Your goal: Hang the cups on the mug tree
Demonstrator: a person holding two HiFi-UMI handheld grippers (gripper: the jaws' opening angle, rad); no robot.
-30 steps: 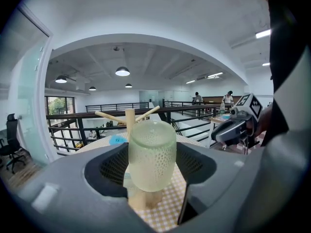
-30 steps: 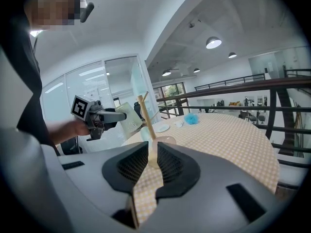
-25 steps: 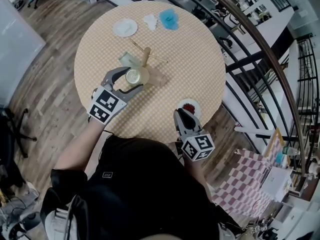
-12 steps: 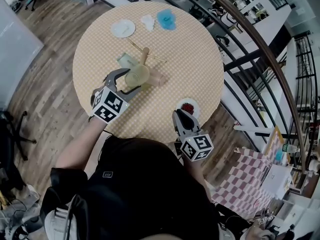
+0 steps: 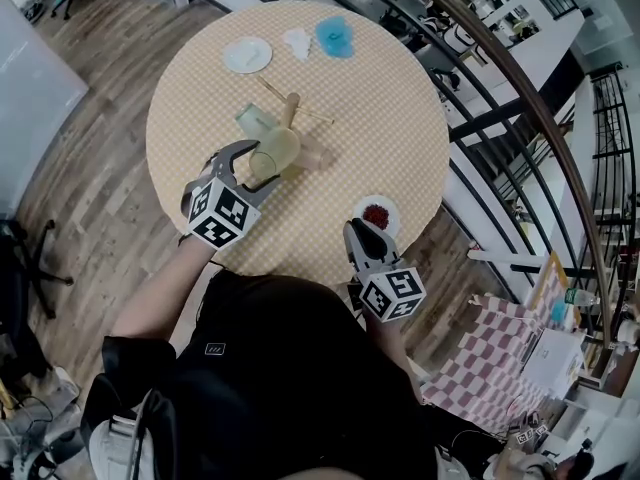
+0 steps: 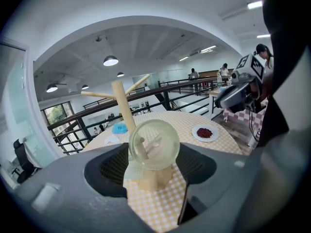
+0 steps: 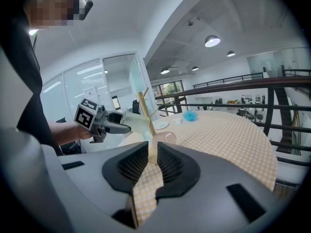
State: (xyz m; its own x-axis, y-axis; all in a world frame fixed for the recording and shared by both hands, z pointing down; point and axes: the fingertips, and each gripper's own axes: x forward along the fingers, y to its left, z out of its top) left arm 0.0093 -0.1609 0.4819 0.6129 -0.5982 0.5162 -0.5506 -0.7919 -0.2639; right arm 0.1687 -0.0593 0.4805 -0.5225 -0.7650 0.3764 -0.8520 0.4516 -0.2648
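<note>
The left tool (image 5: 267, 160) is clamped on a pale yellow cup (image 5: 277, 151), one jaw on either side of it, over the middle of the round worktop (image 5: 400, 118). A second ago the cup sat mouth-up in the jaws; the tool has since rolled and dipped, and the cup now lies tilted on its side, low against the near side of the tree (image 5: 291, 108). In the left gripper view its round end faces the camera, with the tree's post and base showing behind it. A pale green cup (image 5: 252, 120) stands just left of the tree, where it was before, and a clear pinkish one (image 5: 318, 154) lies just right of it.

Far on the worktop, a white plate (image 5: 247, 55), a white scrap (image 5: 297, 40) and a blue thing (image 5: 334, 38) are unchanged.

To the right, at the near edge, the right tool (image 5: 357, 227) has not moved: its jaws are almost together with only a slit between them, nothing in it, just beside a small dish (image 5: 378, 215) of red bits.
</note>
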